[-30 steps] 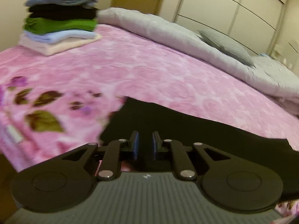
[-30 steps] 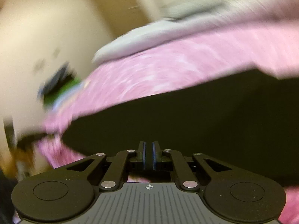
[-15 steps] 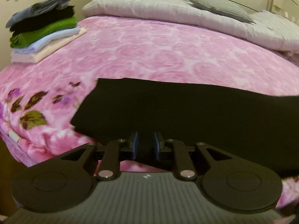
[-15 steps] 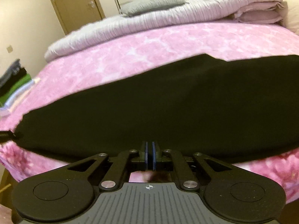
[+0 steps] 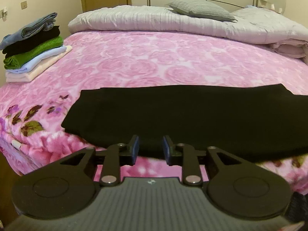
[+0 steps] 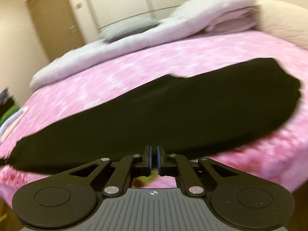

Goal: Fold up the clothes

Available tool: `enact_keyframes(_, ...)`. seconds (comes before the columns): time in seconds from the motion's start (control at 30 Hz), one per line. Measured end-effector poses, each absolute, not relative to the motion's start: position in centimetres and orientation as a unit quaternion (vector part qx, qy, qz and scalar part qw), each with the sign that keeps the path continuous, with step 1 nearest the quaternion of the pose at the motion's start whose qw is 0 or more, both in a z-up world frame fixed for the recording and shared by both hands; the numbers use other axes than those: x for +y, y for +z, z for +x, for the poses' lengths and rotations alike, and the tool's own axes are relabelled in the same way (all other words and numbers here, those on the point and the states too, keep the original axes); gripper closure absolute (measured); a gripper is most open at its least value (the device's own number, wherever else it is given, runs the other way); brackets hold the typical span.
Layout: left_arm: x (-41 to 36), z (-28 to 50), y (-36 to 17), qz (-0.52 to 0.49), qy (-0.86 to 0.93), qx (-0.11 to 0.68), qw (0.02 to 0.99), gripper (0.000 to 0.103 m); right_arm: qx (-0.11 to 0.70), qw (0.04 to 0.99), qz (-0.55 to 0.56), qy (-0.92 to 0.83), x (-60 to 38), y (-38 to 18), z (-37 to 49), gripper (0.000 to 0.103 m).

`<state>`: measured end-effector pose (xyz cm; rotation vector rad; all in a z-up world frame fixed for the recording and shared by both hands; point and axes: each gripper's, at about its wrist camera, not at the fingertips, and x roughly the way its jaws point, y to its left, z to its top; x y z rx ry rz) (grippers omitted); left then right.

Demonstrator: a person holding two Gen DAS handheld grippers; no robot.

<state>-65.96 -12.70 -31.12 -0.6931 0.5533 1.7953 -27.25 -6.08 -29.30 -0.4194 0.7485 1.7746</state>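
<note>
Black garment (image 5: 182,115) just ahead of parted left gripper (image 5: 150,147); contact unclear.

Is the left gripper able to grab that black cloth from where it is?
Probably yes. The left gripper is open, its fingers right at the near edge of the black cloth on the bed, and nothing lies between them.

No readable text, labels, brands or numbers in either view. Only marks: a small white emblem, too small to make out, on the ribbed grey body of the left gripper (image 5: 150,147), bottom center of the left wrist view, and a small white crosshair-in-circle symbol on the same spot of the right gripper (image 6: 154,158) body, bottom center of the right wrist view. Neither has lettering.
</note>
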Motion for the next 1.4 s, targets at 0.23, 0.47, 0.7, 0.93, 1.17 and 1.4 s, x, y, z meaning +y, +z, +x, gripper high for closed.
enact_keyframes(0.23,-14.8,-61.7,-30.5,-0.283,0.727,0.227,0.583,0.08,0.294,0.604,-0.126,0.73,-9.1,-26.2,-23.3,0.042)
enact_keyframes(0.47,-16.6,-58.8,-28.7,-0.261,0.706,0.218,0.621,0.079,0.283,0.613,-0.127,0.727,-10.3,-24.4,-22.8,0.042)
enact_keyframes(0.7,-18.2,-58.1,-27.4,-0.244,0.708,0.207,0.63,0.076,0.258,0.622,-0.134,0.727,-12.5,-23.0,-23.2,0.042)
enact_keyframes(0.93,-18.6,-58.2,-27.4,-0.247,0.709,0.202,0.629,0.076,0.253,0.602,-0.125,0.747,-13.2,-22.7,-23.4,0.042)
enact_keyframes(1.17,-16.7,-58.7,-29.2,-0.272,0.703,0.209,0.623,0.076,0.332,0.598,-0.111,0.721,-10.4,-26.7,-19.3,0.042)
enact_keyframes(1.4,-12.2,-59.1,-31.4,-0.276,0.688,0.194,0.642,0.076,0.322,0.577,-0.099,0.744,-5.2,-27.8,-18.4,0.052)
